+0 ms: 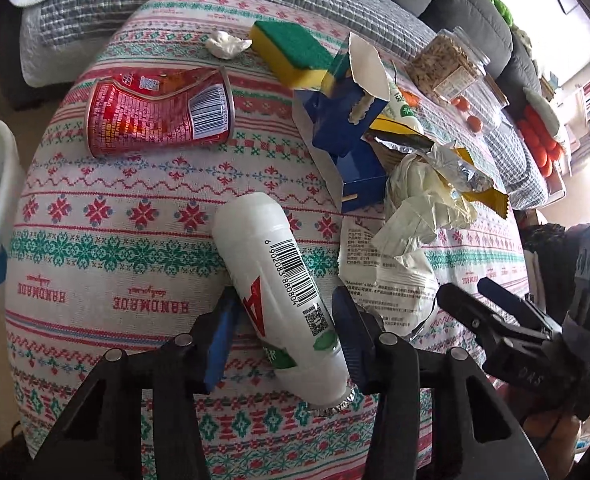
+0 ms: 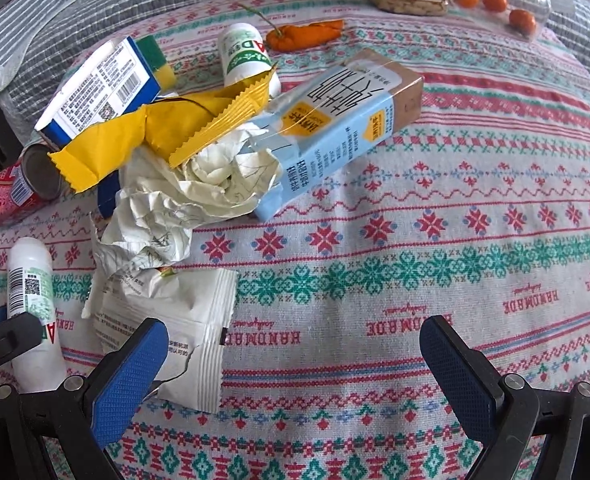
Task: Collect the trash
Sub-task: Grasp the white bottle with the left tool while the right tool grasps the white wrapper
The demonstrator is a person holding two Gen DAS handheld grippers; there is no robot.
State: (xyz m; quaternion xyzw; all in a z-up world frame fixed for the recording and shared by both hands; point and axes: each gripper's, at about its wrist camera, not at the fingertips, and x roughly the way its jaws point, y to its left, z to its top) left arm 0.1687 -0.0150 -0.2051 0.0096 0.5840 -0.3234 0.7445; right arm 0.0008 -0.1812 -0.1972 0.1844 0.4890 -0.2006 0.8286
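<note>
1. Straddling a white bottle (image 1: 283, 292) lying near the surface's near edge, the left gripper (image 1: 285, 340) has one blue finger against it and the other just beside it; I cannot tell whether they clamp it.
2. Spread wide, the right gripper (image 2: 295, 364) hovers low over bare patterned cloth (image 2: 415, 240), one finger over a white wrapper (image 2: 167, 332).
3. Only the right view shows the blue milk carton (image 2: 335, 128) and a second white bottle (image 2: 243, 54).
4. Only the left view shows a tissue wad (image 1: 227, 44); one crushed red can (image 1: 159, 110).
</note>
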